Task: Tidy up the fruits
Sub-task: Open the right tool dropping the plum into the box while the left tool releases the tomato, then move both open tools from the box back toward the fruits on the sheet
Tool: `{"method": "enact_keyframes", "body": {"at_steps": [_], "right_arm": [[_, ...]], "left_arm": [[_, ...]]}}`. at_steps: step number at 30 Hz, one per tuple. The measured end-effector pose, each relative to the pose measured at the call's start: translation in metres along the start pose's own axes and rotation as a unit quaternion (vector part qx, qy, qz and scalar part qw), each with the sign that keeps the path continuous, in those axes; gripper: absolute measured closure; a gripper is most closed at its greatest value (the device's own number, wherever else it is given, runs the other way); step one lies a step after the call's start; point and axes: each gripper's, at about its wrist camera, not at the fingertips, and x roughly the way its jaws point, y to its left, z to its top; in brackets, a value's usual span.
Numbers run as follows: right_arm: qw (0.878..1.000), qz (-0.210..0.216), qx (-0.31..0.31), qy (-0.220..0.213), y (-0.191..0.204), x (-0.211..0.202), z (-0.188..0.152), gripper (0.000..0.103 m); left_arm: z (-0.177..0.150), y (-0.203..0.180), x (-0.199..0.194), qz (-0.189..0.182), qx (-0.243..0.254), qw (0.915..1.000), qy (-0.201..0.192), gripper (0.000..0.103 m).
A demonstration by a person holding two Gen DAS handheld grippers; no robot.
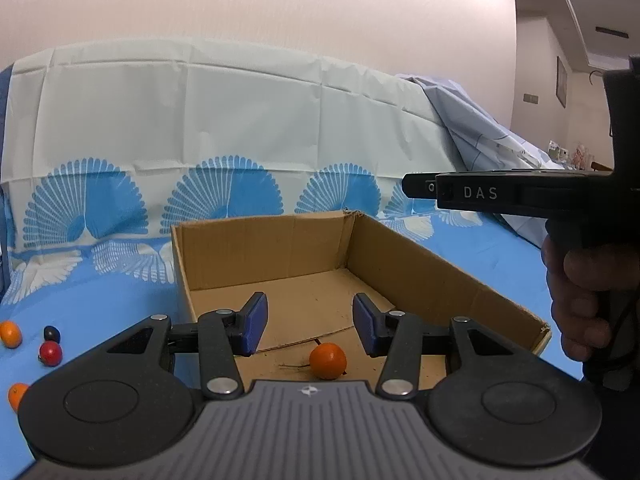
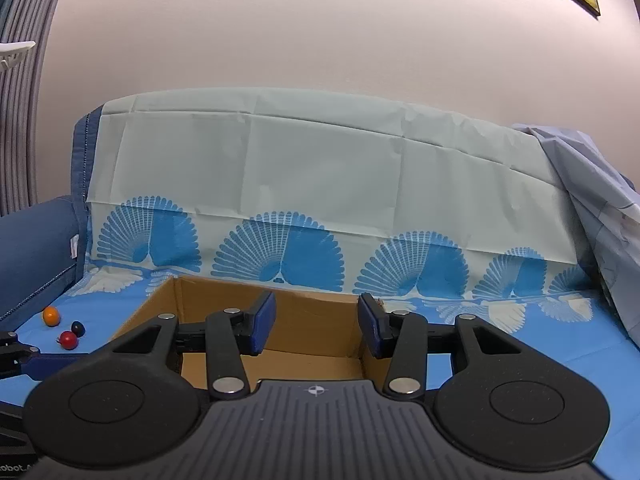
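Observation:
An open cardboard box (image 1: 420, 268) stands on the blue patterned cloth. One orange fruit (image 1: 328, 361) lies on the box floor, below and just short of my left gripper (image 1: 310, 322), which is open with nothing between its blue pads. My right gripper (image 2: 317, 324) is open too, over the near part of the box (image 2: 160, 304), and holds nothing. Left of the box lie an orange fruit (image 1: 10, 334), a dark fruit (image 1: 52, 334), a red fruit (image 1: 51, 353) and another orange fruit (image 1: 18, 396). The right view shows the orange (image 2: 51, 316), dark (image 2: 77, 328) and red (image 2: 68, 340) ones.
The right-hand tool (image 1: 492, 194) and the hand (image 1: 580, 312) holding it reach in from the right edge of the left wrist view. A sofa back draped in pale cloth (image 2: 320, 184) rises behind the box. A blue armrest (image 2: 36, 240) bounds the left side.

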Motion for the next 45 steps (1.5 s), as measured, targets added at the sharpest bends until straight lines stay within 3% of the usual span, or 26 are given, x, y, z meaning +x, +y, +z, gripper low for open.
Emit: {"method": "enact_keyframes", "body": {"at_steps": [13,21,33,38,45], "right_arm": [[1.000,-0.010,-0.008,-0.005,0.007,-0.004,0.000,0.056],[1.000,-0.009,-0.013,-0.010,0.012,-0.009,0.000,0.056],[0.998,0.001,0.046,-0.038,0.008,-0.027,0.006,0.056],[0.994,0.018,0.100,-0.035,0.005,-0.035,0.006,0.056],[0.993,0.056,0.100,-0.040,0.031,-0.043,0.006,0.056]], "left_arm": [[-0.001,-0.001,-0.006,-0.004,0.012,0.9999,-0.005,0.060],[-0.005,-0.011,-0.012,-0.026,0.043,0.9987,-0.002,0.085],[-0.012,-0.029,-0.039,-0.024,0.110,0.9935,-0.019,0.085],[-0.006,-0.027,-0.066,-0.010,0.090,0.9950,-0.041,0.085],[0.009,-0.017,-0.102,-0.024,0.070,0.9965,-0.037,0.085]]}}
